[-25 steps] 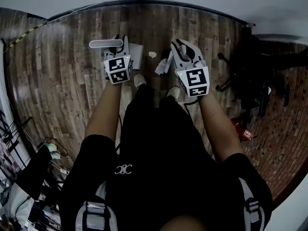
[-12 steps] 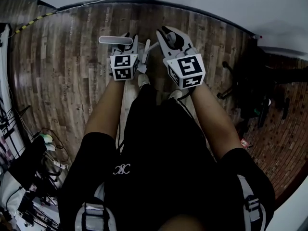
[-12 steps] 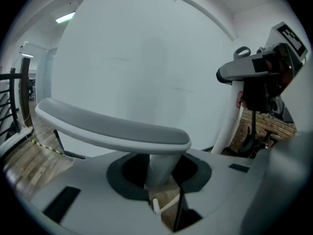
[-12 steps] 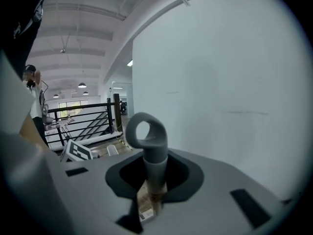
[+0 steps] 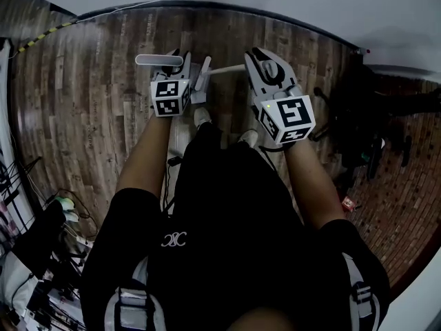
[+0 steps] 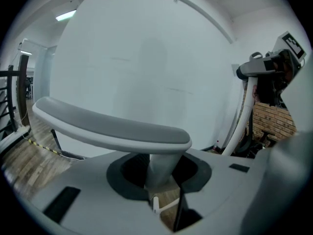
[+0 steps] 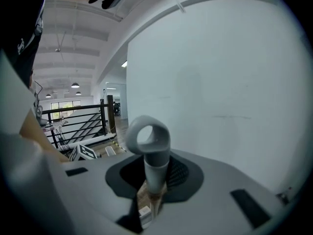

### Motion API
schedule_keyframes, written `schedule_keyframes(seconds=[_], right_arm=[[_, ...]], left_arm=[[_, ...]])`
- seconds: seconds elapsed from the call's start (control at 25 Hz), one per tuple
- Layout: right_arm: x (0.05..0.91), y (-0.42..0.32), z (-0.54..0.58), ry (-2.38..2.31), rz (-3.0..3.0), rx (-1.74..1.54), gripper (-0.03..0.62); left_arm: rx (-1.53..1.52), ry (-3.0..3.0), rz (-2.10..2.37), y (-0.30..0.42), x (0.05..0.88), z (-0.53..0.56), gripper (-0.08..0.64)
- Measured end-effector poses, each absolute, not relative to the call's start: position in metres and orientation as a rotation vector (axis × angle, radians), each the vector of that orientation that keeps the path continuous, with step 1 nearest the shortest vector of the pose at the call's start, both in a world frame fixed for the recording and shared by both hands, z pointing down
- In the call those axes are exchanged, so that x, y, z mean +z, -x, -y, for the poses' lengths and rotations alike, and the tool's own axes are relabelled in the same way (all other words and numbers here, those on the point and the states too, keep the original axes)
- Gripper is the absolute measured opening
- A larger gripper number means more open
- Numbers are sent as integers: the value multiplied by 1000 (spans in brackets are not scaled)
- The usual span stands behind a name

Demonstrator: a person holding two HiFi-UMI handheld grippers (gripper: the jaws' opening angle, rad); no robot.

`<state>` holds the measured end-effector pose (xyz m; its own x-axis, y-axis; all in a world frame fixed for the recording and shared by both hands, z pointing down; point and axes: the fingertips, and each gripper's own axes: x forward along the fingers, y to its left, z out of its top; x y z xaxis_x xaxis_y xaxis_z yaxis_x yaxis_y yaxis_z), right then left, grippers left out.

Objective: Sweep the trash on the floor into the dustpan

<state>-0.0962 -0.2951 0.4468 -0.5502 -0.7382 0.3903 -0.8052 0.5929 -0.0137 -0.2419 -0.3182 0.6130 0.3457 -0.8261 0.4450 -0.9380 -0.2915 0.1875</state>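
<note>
**Grey handles clamped in both grippers**

Black clothing (image 5: 220, 219) fills the nearest part of the scene, and the person's bare forearms reach forward out of it. The left gripper (image 5: 177, 66) is clenched on the dustpan handle (image 6: 112, 126). The handle's upright grey post is pinched between the two jaws, and its long crossbar lies across above them. The right gripper (image 5: 266, 67) is clamped the same way on the broom handle (image 7: 147, 136), a grey sleeve ending in a ring that stands up out of the jaws. The two grippers are side by side, near but apart, just beyond the toes of a pair of pale shoes (image 5: 200, 116).

From the right gripper a thin white pole (image 5: 227, 68) slants across toward the left one. It ends at a pale narrow shape (image 5: 202, 81) just beside the left gripper (broom head or the pan's edge, I can't tell from here).

Under all this runs a dark wood plank floor (image 5: 89, 102). Off to the person's right the planks give way to a brick-patterned surface (image 5: 406, 185), with dark stands (image 5: 358, 129) near the boundary. A tangle of cables (image 5: 62, 205) lies on the person's left. Furthest off, a black skirting (image 5: 207, 4) runs along the foot of a plain white wall (image 5: 310, 5).
</note>
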Motion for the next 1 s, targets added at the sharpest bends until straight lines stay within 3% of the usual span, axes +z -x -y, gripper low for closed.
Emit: schedule_keyframes(seconds=[0.68, 1.0], right_arm=[[492, 116, 266, -1204, 2363, 255, 69], [499, 132, 310, -1410, 2347, 461, 67]], left_arm=[[377, -2203, 1517, 233, 617, 319, 101], [370, -2221, 1516, 242, 618, 320, 101]])
